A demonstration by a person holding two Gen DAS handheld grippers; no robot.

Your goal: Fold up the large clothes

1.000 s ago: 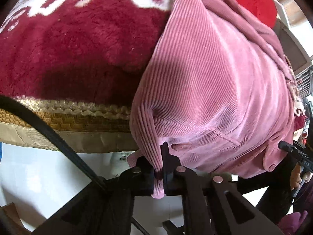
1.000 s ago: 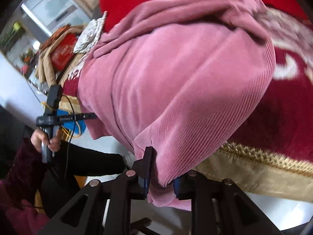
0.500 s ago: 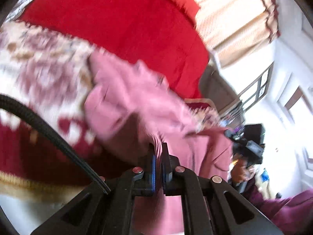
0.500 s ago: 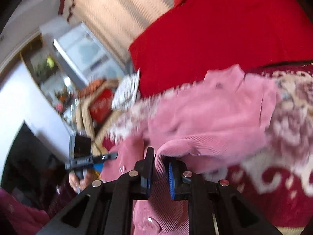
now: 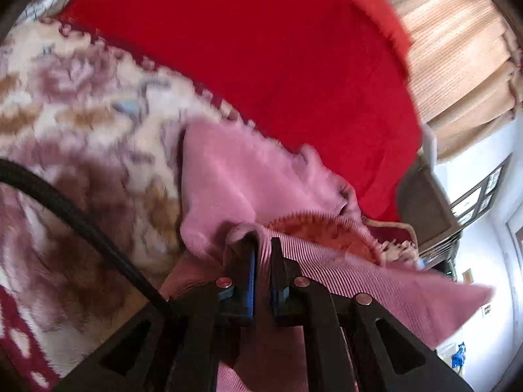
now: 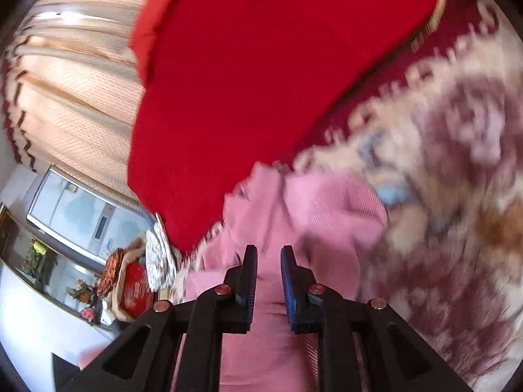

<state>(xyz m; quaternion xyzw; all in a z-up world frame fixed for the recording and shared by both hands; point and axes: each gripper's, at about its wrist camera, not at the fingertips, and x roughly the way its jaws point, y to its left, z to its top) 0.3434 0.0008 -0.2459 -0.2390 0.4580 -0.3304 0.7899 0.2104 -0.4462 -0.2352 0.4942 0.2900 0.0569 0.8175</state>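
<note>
A pink corduroy garment (image 5: 235, 183) lies on a dark red and cream floral blanket (image 5: 81, 104). My left gripper (image 5: 263, 245) is shut on a fold of its ribbed edge, and the held cloth stretches away to the right (image 5: 408, 290). In the right wrist view the same garment (image 6: 313, 209) lies bunched just ahead of my right gripper (image 6: 268, 253). That gripper's jaws stand a little apart, with pink cloth seen between and under them. The view is blurred, so I cannot tell whether they grip it.
A plain red blanket (image 5: 261, 65) covers the bed behind the garment, also in the right wrist view (image 6: 261, 75). Beige curtains (image 5: 457, 58) hang at the back. A glass cabinet (image 6: 85, 215) and a red bag (image 6: 134, 290) stand at the left.
Both grippers have swung up and forward over the bed, carrying the garment's hem towards its far end. The right jaws have spread a little.
</note>
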